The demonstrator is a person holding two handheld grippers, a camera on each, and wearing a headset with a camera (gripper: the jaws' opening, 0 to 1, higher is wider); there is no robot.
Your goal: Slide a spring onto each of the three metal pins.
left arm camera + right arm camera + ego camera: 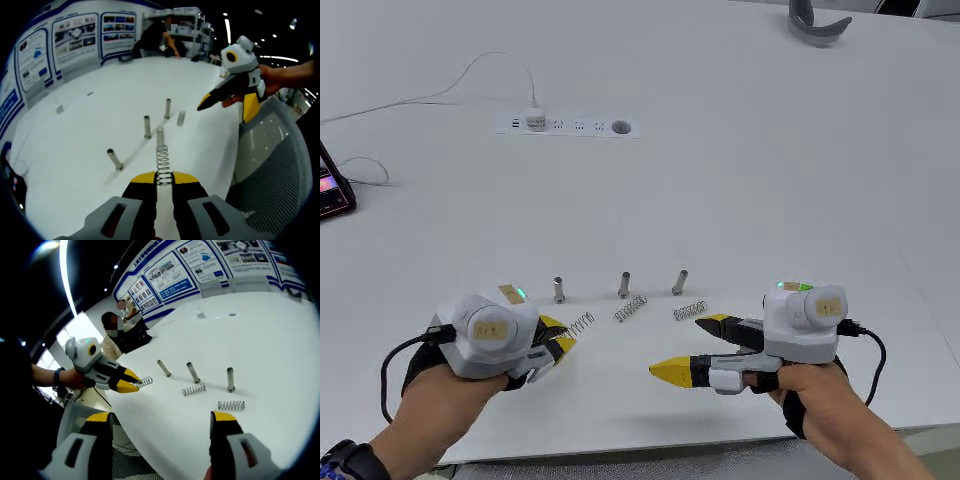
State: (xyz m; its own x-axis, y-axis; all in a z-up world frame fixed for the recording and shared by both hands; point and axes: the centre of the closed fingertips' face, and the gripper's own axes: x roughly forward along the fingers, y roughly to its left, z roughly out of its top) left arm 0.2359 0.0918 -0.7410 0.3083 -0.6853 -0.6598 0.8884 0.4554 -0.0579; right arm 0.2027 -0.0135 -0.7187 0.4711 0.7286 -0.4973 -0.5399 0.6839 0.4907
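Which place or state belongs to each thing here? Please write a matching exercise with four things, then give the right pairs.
Things:
1. left gripper
2. right gripper
3. middle spring
4. power strip

Places or states:
A. open, holding nothing
B. lying on the table near the middle pin
C. shut on a spring
D. far across the table, with a plug in it

Pairs: 1-C; 2-A; 3-B; 4-D

White table (770, 150) holds 3 pins (624, 285), 2 loose springs (630, 308), pwr strip (567, 125).

metal pins (624, 285), wire spring (162, 161) (matt table (750, 180))
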